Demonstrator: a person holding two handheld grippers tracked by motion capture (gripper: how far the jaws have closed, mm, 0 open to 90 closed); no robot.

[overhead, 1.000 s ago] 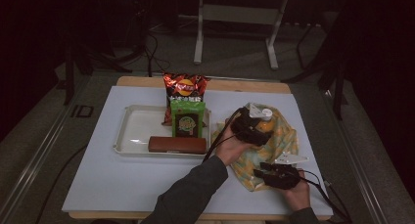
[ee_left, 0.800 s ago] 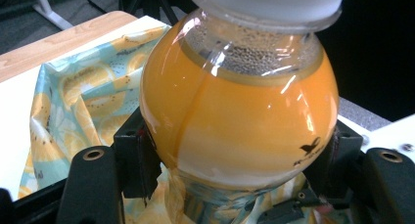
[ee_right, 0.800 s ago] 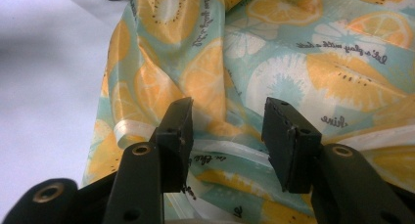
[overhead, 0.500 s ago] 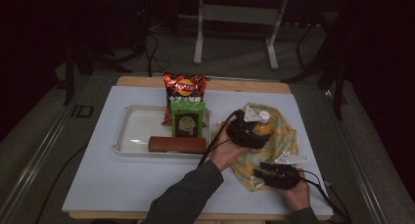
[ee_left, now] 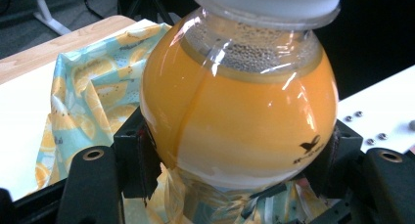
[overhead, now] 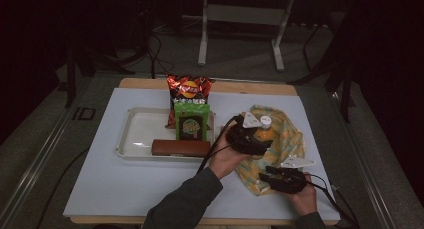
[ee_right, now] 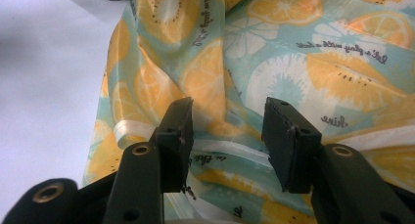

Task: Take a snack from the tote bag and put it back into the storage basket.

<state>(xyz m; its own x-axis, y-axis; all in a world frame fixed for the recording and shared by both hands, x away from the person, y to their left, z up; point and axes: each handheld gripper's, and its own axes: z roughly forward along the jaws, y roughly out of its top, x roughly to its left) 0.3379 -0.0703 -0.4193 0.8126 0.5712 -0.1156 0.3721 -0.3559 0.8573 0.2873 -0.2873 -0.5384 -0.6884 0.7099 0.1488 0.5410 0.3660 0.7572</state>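
A round bottle of orange drink [overhead: 265, 132] [ee_left: 235, 116] with a white cap is held upright between the pads of my left gripper [overhead: 252, 139] [ee_left: 237, 155], which is shut on its lower body. It hangs over a fruit-print cloth bag [overhead: 289, 141] [ee_left: 83, 87] [ee_right: 293, 62] lying on the right of the table. My right gripper [overhead: 269, 178] [ee_right: 227, 131] sits low at the bag's near edge, its jaws open and apart over the fabric and a white ribbon handle, pressing on nothing.
A white tray [overhead: 135, 134] stands left of the bag, with a green packet [overhead: 191, 121] upright and a brown bar [overhead: 181, 147] on its near rim. A red chips bag [overhead: 189, 89] stands behind. A white mat [overhead: 110, 189] covers the wooden table.
My left gripper with the bottle has shifted a little toward the near side over the bag. The right gripper has stayed put.
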